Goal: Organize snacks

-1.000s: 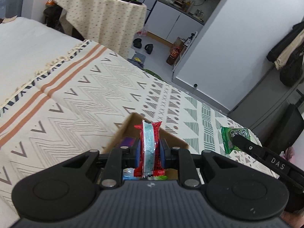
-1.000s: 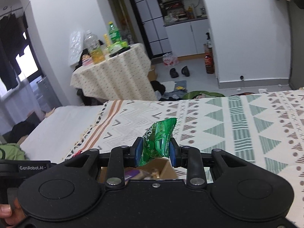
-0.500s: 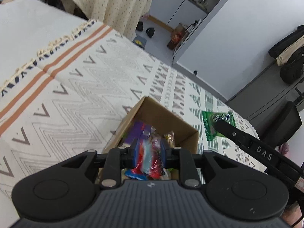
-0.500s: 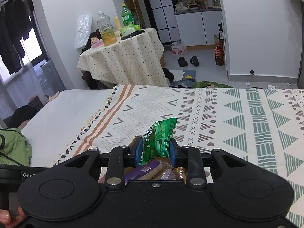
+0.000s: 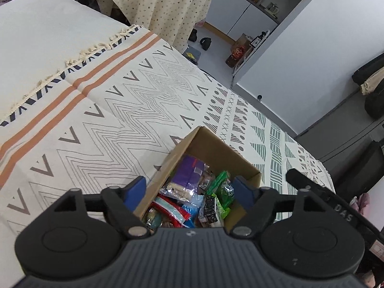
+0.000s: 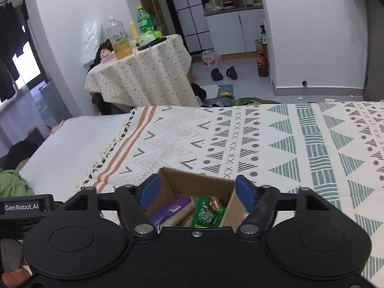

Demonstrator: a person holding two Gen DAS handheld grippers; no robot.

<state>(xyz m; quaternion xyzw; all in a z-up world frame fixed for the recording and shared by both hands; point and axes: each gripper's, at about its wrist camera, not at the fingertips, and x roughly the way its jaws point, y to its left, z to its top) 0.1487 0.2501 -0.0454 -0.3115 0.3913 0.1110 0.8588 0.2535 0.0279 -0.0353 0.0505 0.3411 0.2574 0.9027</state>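
Nearest the viewer, the left gripper hangs over an open cardboard box, its blue-padded jaws spread wide with nothing between them. The right gripper hovers over the same box from another side, jaws equally wide apart and empty. Inside the box the snacks lie loosely heaped: a red and pale-blue packet low at the near end, a purple packet beyond it, and a green packet leaning against the right wall; the right wrist view shows the green packet beside the purple one. The box rests on a patterned blanket spread over a bed. Farther off stand a round table under a dotted cloth and white cabinets against the back wall. The likely risk is that the two grippers, crowded over one small opening, could knock together or catch a box wall and tip the light box on the soft bedding, spilling the packets. The green packet, perched high, might also slide out if jostled.
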